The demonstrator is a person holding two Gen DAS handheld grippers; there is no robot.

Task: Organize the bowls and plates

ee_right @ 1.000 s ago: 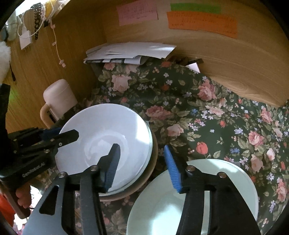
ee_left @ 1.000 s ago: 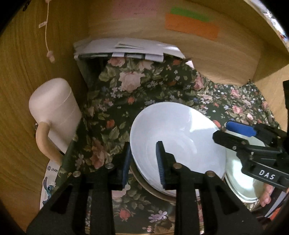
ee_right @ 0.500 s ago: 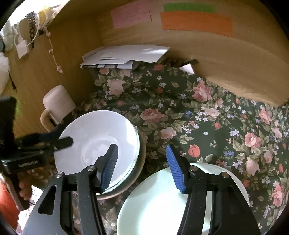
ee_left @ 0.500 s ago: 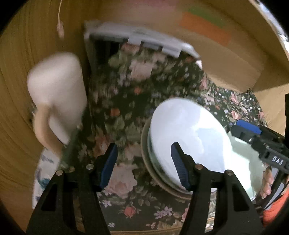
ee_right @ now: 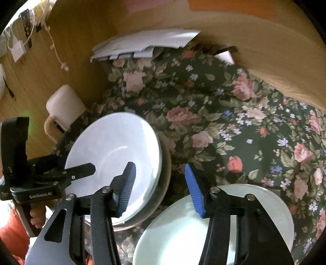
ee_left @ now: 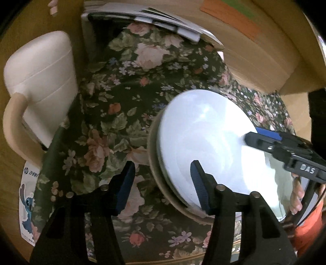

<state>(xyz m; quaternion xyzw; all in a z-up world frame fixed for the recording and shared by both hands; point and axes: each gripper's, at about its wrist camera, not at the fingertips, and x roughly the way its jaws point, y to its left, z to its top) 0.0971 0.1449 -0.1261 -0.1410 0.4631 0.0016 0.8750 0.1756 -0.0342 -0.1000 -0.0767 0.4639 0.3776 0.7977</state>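
A white bowl (ee_left: 203, 146) (ee_right: 114, 155) rests on a tan plate (ee_left: 154, 169) (ee_right: 166, 175) on the floral cloth. A pale green plate (ee_right: 179, 234) (ee_left: 282, 183) lies just to its right. My left gripper (ee_left: 163, 185) (ee_right: 75, 163) straddles the stack's left rim, one pad over the bowl and one over the cloth; its jaws are closing and the pads do not touch. My right gripper (ee_right: 161, 189) (ee_left: 257, 134) hovers over the gap between the stack and the green plate, its jaws closing on nothing.
A cream mug (ee_left: 40, 81) (ee_right: 65, 104) stands at the left against the wooden wall. Papers (ee_left: 142, 18) (ee_right: 146, 42) lie on a box at the back. Wooden walls with sticky notes (ee_left: 232, 14) close in the back and right. The person's hand (ee_left: 296, 195) holds the right gripper.
My left gripper let go of the white bowl's near rim, opened and slid left and down. The bowl settled on the tan plate. My right gripper sank a little toward the plates.
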